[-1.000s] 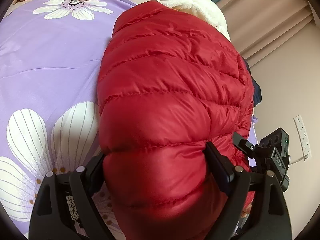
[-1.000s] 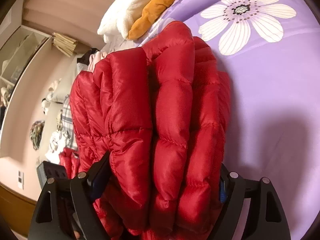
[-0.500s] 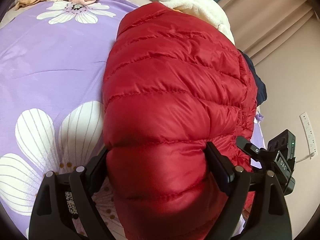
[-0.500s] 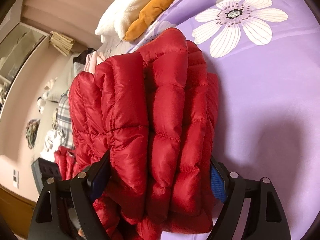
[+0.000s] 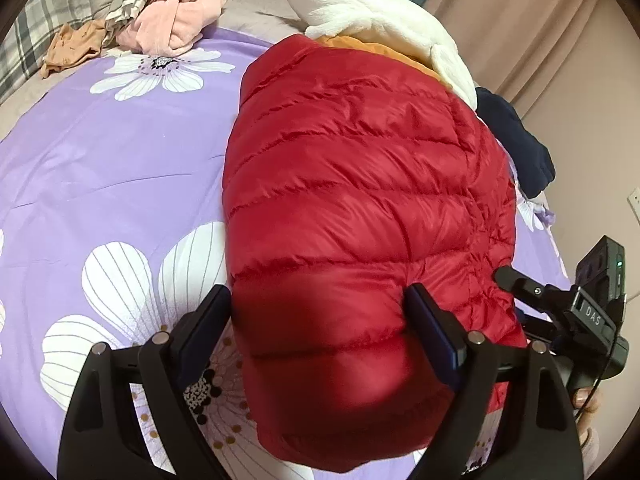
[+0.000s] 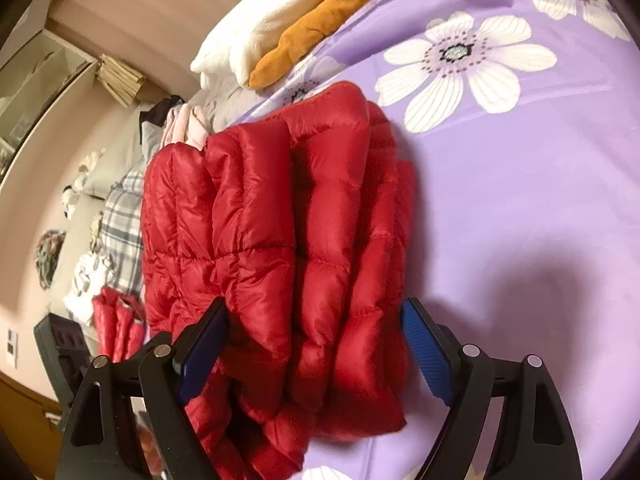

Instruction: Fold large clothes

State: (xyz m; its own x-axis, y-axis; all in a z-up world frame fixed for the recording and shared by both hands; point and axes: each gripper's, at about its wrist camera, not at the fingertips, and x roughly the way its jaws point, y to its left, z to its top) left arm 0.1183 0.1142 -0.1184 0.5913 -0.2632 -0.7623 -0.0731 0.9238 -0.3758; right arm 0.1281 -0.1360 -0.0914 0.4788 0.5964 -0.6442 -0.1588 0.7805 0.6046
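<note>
At the near edge of the left wrist view, the left gripper (image 5: 320, 312) is seen with its jaws spread wide around the lower end of the folded red down jacket (image 5: 360, 208). The right pad is pressed into the padding; whether the left pad touches cannot be told. In the right wrist view, the right gripper (image 6: 316, 324) is likewise spread across the jacket's (image 6: 280, 240) stacked layers, the left pad against the fabric and the blue right pad (image 6: 424, 344) just clear of it.

The jacket is laid on the purple flowered bedsheet (image 5: 100, 168), filling the middle of both views. In the left view, the right gripper (image 5: 580, 312) is seen at four o'clock, at the jacket's edge.

Farther off, a white fleece garment (image 5: 380, 16) and an orange garment (image 5: 384, 50) are found at twelve o'clock, touching the jacket's far end, with a dark navy garment (image 5: 520, 140) at two o'clock. Pink clothes (image 5: 176, 20) are heaped at eleven o'clock.
</note>
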